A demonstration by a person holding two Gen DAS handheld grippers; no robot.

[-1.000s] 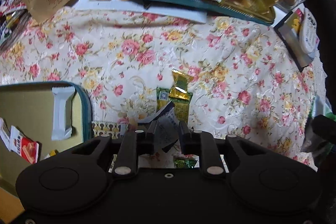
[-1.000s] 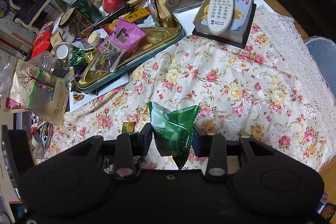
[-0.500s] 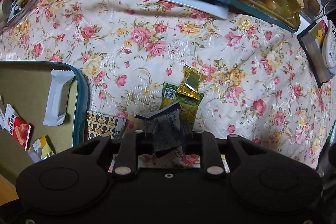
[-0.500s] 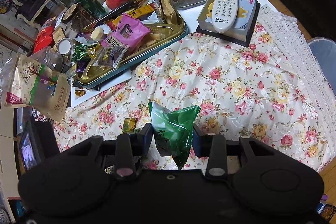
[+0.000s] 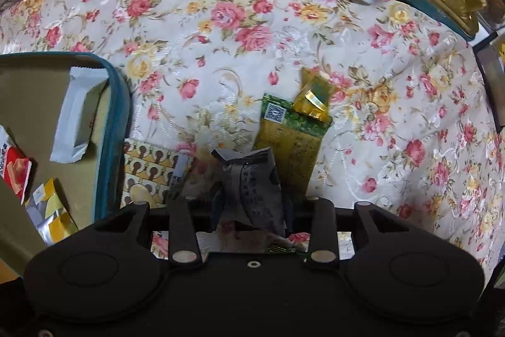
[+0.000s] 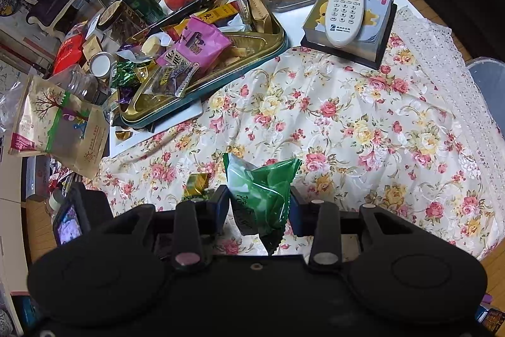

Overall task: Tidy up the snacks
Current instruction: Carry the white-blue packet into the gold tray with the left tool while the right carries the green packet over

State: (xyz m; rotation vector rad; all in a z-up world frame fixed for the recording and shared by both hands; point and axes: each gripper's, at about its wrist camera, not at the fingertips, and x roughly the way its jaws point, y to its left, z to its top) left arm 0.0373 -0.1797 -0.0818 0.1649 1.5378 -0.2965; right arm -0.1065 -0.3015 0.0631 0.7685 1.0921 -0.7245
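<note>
A crinkled grey-black foil snack packet is clamped between the fingers of the left gripper, now carried lower and closer to the floral tablecloth than a second ago. The teal-rimmed gold tin, holding a white wrapped bar, has come nearer at left, so a drop into it is judged to be next. The right gripper is kept clenched on a green plastic snack bag, unchanged, held above the cloth. A green-and-gold flat sachet is left lying on the cloth ahead.
</note>
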